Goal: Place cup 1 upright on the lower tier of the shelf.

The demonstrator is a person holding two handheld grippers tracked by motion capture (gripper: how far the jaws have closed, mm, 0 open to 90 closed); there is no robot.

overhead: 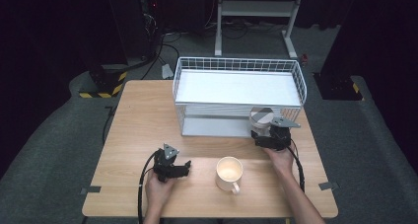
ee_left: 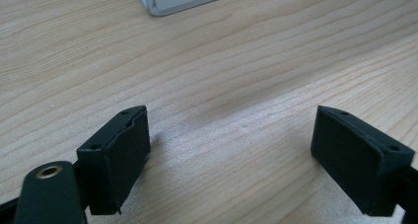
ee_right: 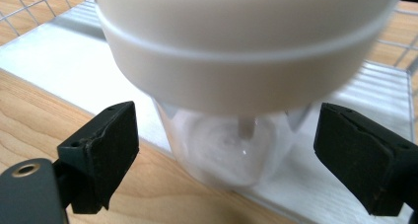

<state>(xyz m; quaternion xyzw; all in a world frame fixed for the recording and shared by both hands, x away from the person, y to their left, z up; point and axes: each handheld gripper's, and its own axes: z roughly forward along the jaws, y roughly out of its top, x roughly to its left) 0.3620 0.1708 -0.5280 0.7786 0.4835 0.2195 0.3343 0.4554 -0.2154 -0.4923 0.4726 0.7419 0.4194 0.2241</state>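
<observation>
1. Resting on the near left of the table (overhead: 138, 115), the left gripper (overhead: 186, 167) lies idle in the person's left hand (overhead: 158, 188); its jaws stand apart with only bare wood between the pads (ee_left: 118, 155), as the left gripper view shows.

2. Standing just right of it on the near middle of the table, a cream mug (overhead: 229, 173) sits upright, its handle turned toward the person, touched by neither gripper.

3. Reaching farther in at the right, the right gripper (overhead: 258, 135) points toward the rack (overhead: 236, 66); in the right gripper view its fingers (ee_right: 103, 150) are spread wide on either side of a clear jar (ee_right: 231, 150) with a pale lid (ee_right: 236, 46), and a gap shows between each pad and the glass.

4. Standing upright directly ahead of those fingers, the jar (overhead: 261, 119) has its long axis vertical and its base at the front edge of the rack's lower shelf (overhead: 217, 126), under the wire basket.

5. Judging by this layout, the right hand (overhead: 282, 160) is by far the nearer to the jar, with the left well apart across the table; any coming grasp turns on the pads closing level across the body below the wider lid, which overhangs the jaws.
</observation>
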